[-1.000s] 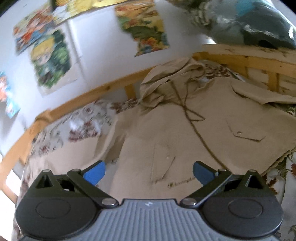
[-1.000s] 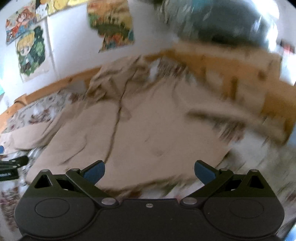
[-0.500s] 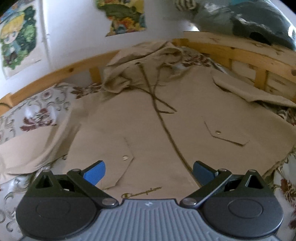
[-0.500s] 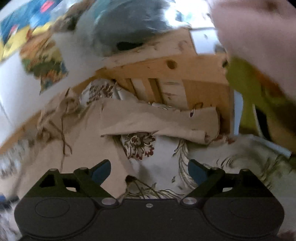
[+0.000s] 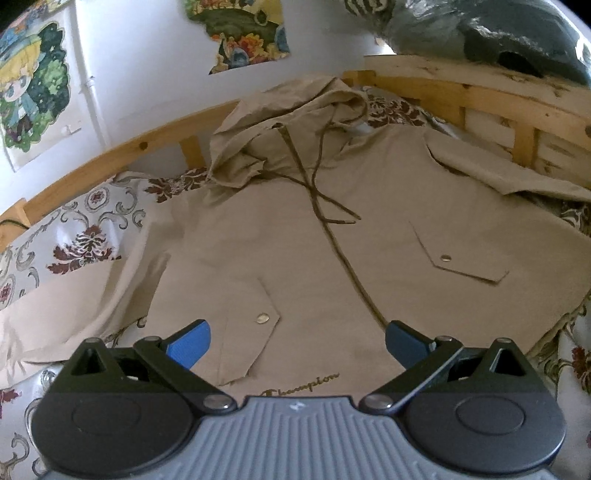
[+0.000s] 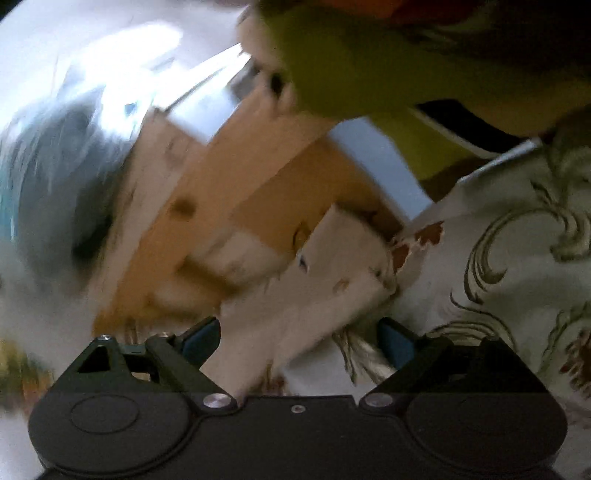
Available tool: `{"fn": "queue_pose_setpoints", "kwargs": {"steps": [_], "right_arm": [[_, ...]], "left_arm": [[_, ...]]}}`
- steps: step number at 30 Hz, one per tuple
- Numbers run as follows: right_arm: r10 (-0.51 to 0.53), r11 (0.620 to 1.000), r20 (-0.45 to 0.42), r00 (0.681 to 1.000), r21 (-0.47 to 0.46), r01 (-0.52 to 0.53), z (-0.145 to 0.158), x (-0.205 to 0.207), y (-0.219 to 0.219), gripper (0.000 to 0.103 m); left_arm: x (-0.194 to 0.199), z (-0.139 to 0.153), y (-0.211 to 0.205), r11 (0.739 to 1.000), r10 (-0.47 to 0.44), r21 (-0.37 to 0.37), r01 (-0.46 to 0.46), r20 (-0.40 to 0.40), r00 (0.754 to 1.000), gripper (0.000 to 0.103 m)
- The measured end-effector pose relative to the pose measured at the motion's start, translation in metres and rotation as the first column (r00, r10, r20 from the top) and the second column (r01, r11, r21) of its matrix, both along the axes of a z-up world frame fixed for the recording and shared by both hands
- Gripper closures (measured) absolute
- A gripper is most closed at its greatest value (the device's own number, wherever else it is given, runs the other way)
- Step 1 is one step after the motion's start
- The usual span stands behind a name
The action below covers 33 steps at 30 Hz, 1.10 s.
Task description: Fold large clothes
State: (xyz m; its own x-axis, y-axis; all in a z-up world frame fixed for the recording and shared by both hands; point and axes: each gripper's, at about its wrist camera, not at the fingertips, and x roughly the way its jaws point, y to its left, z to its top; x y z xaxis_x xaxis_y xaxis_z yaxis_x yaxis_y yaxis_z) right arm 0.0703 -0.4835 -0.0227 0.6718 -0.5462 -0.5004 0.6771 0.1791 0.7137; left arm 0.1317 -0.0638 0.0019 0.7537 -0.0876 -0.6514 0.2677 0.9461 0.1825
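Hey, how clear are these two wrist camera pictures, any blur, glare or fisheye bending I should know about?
Left wrist view: sharp, evenly lit; the beige jacket reads clearly, and the fisheye bows the wooden bed rail. Right wrist view: heavy motion smear, tilted, with a blown-out white glare patch at upper left; only the right hand-held gripper itself and the floral sheet stay fairly legible.

Ahead of my left gripper I see a wooden bed rail [image 5: 110,155] curving behind a floral bedsheet [image 5: 81,240], with cartoon posters [image 5: 33,96] on the white wall above. Up to its right sits a dark bundle [image 5: 498,33] on the headboard [image 5: 480,96].
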Motion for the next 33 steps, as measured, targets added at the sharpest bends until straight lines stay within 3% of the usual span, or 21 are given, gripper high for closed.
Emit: {"fn": "queue_pose_setpoints", "kwargs": {"steps": [4, 8, 14, 16, 21, 24, 28, 30, 33], "right_arm": [[-0.041, 0.998, 0.032, 0.999, -0.049, 0.042, -0.007, -0.001, -0.001, 0.020], [-0.027, 0.995, 0.003, 1.000, -0.098, 0.027, -0.010, 0.000, -0.003, 0.031], [-0.057, 0.984, -0.102, 0.993, -0.172, 0.039, -0.012, 0.004, 0.008, 0.066], [-0.047, 0.980, -0.099, 0.994, -0.200, 0.026, -0.011, 0.006, 0.010, 0.081], [0.028, 0.947, -0.100, 0.995, -0.316, -0.059, 0.003, 0.010, 0.019, 0.095], [0.090, 0.870, -0.110, 0.990, -0.475, -0.132, 0.028, 0.016, 0.039, 0.095], [0.244, 0.687, -0.077, 0.967, -0.690, -0.228, 0.082, 0.037, 0.068, 0.096], [0.347, 0.627, -0.055, 0.936, -0.729, -0.275, 0.110, 0.055, 0.079, 0.096], [0.513, 0.491, -0.051, 0.857, -0.801, -0.342, 0.145, 0.089, 0.110, 0.097]], "left_arm": [[-0.002, 0.003, 0.002, 1.000, 0.004, 0.020, -0.004, -0.012, 1.000, 0.001], [-0.004, 0.008, 0.003, 0.999, 0.027, 0.030, -0.026, -0.006, 1.000, 0.001], [-0.003, 0.013, 0.001, 0.997, 0.044, 0.060, -0.044, 0.007, 0.999, 0.001], [0.000, 0.015, 0.002, 0.997, 0.044, 0.060, -0.045, 0.020, 0.999, 0.001], [0.007, 0.022, 0.008, 0.999, 0.040, 0.025, -0.041, 0.058, 0.998, 0.001], [0.016, 0.021, 0.016, 0.998, 0.060, -0.001, -0.060, 0.053, 0.997, 0.001], [0.035, 0.020, 0.043, 0.994, 0.054, -0.090, -0.058, -0.046, 0.997, 0.001], [0.041, 0.019, 0.062, 0.987, 0.058, -0.149, -0.066, -0.058, 0.997, 0.001], [0.046, 0.015, 0.092, 0.979, 0.081, -0.183, -0.088, -0.043, 0.996, 0.001]]}}
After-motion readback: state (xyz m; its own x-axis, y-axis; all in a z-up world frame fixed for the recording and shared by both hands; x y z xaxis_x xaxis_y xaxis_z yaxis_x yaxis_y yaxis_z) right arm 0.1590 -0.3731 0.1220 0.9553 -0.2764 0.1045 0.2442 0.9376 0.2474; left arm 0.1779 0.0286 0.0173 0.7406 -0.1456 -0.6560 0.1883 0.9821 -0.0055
